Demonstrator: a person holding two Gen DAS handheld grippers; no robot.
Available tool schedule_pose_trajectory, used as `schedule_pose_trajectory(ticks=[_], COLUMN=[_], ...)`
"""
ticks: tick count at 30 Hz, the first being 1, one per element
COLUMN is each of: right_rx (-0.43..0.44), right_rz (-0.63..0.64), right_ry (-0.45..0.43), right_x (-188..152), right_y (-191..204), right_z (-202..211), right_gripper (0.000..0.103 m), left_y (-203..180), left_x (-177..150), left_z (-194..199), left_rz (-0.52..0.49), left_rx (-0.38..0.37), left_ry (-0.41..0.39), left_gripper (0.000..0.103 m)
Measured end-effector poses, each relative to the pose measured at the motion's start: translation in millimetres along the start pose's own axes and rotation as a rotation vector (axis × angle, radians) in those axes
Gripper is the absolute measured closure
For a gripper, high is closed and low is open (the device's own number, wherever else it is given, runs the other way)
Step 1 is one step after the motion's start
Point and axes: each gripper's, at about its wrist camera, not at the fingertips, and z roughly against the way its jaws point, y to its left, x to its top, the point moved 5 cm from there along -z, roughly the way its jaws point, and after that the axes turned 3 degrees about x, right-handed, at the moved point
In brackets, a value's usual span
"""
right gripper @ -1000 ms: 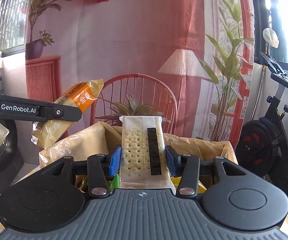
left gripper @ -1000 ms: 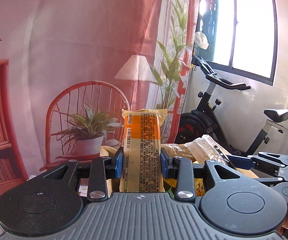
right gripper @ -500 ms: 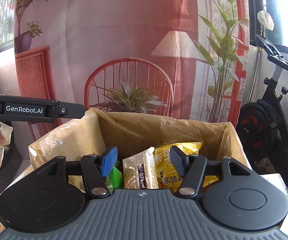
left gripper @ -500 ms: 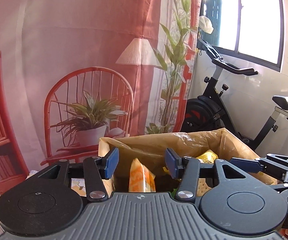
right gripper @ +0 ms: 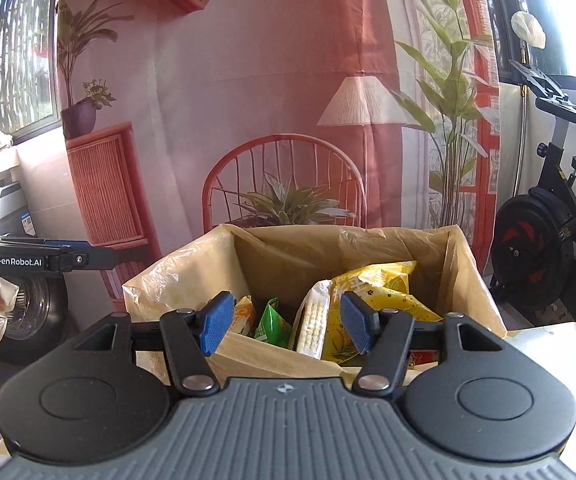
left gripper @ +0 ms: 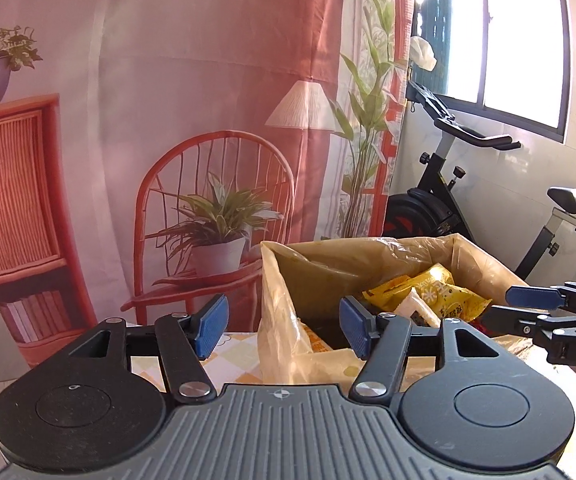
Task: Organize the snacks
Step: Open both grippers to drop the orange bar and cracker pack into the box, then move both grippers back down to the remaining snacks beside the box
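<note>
Gaping empty, 2 hand-held grippers, left point(left gripper: 284, 326) & right point(right gripper: 284, 328), 1 box point(right gripper: 475, 280), 4 snack pkts point(right gripper: 371, 296)

Daylight is pouring in through the window point(left gripper: 519, 40) at the upper right of the left wrist view, blowing its panes out to plain white. The same glare is washing the top right corner of the right wrist view. The backdrop point(right gripper: 272, 80) is looking soft and slightly hazy in both. Fisheye distortion is bending straight lines near the edges. Sun is lighting the yellow packet point(right gripper: 375, 292) brightly, while the box point(right gripper: 467, 280) interior is lying in shade.
</note>
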Motion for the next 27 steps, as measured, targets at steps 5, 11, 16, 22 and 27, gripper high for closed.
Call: schedule_pose_trajectory(ticks=[5, 11, 16, 22, 27], right_rx=[-0.044, -0.079, -0.098, -0.061, -0.054], right_rz=[-0.049, -0.099, -0.117, -0.164, -0.225], right_ry=[0.001, 0.068, 0.165, 0.303, 0.391], right_x=[-23, -63, -99, -142, -170], right_y=[-16, -26, -32, -34, -34], right_z=[20, 30, 22, 2, -13], right_gripper=[0.041, 0.045, 0.052, 0.086, 0.089], left_y=[26, 28, 13, 4, 5], left_x=[-26, -59, -90, -109, -117], left_z=[14, 11, -4, -15, -19], left_rz=[0.033, 0.081, 0.090, 0.093, 0.087], left_rx=[0.049, 0.062, 0.036, 0.014, 0.018], left_ry=[0.023, 0.053, 0.108, 0.159, 0.179], left_gripper=[0.039, 0.039, 0.039, 0.040, 0.040])
